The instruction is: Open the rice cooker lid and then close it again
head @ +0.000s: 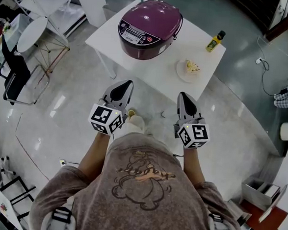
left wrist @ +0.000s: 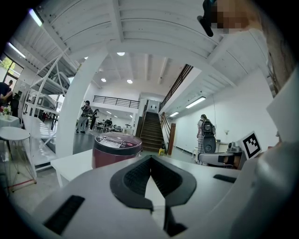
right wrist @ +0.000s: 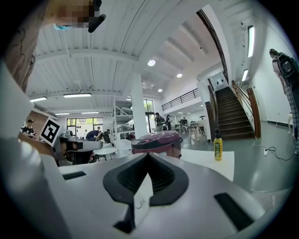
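Note:
A purple rice cooker [head: 150, 29] stands with its lid down on a white table [head: 197, 54]; its control panel faces me. It also shows ahead in the left gripper view as the rice cooker [left wrist: 117, 148] and in the right gripper view as the rice cooker [right wrist: 156, 141]. My left gripper [head: 125, 84] and right gripper [head: 183, 96] hover side by side above the floor, short of the table's near edge, both pointing toward it. Each is shut with nothing between its jaws, as the left gripper [left wrist: 150, 158] and right gripper [right wrist: 148, 155] show close up.
On the table a yellow bottle [head: 215, 41] stands at the right and a small plate [head: 182, 73] with food lies near the front edge. A round white table with chairs [head: 31, 33] stands at the left, a cable [head: 263, 71] lies on the floor at the right, and boxes [head: 259, 191] sit at the lower right.

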`<state>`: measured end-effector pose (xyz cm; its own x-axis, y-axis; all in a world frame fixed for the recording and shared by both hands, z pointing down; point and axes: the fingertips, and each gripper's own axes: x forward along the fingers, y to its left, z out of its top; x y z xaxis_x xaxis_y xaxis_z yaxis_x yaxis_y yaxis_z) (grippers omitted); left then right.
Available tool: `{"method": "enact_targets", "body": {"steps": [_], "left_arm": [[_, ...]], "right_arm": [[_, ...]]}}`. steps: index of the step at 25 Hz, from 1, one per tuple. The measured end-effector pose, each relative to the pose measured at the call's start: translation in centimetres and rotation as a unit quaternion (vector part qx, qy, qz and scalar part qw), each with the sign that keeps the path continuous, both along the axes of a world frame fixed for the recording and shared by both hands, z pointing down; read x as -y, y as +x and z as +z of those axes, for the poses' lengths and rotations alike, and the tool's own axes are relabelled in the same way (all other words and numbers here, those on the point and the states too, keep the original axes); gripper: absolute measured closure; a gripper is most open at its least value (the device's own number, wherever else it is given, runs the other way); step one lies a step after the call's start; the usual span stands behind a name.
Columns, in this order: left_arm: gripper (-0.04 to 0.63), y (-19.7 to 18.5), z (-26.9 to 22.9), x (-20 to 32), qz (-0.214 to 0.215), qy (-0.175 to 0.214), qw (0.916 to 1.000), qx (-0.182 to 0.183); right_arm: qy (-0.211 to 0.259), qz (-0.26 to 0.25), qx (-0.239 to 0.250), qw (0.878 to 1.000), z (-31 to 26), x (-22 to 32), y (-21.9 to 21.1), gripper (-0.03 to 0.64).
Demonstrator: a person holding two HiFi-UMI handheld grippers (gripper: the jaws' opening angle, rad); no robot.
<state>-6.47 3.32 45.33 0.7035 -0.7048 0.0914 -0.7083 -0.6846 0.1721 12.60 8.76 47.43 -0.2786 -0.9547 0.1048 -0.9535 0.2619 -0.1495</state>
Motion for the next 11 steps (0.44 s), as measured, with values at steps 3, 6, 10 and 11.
{"method": "enact_targets", "body": {"steps": [3, 6, 10, 11], "left_arm": [[0.574, -0.21, 0.03, 0.1, 0.0, -0.002, 1.0, -0.001], [0.574, -0.31, -0.11, 0.21, 0.003, -0.002, 1.0, -0.002], [0.574, -0.26, -0.06, 0.48, 0.004, -0.004, 1.0, -0.002], [0.574, -0.21, -0.01, 0.55, 0.004, -0.005, 1.0, -0.002]], "right_arm": [[0.0, -0.001, 0.0, 1.0, -0.04, 0.1, -0.28, 0.618], [-0.001, 0.001, 0.0, 1.0, -0.12, 0.14, -0.49, 0.618], [-0.002, 0.002, 0.0, 1.0, -0.09, 0.33, -0.5, 0.618], [-0.003, 0.002, 0.0, 1.0, -0.06, 0.38, -0.47, 0.618]]}}
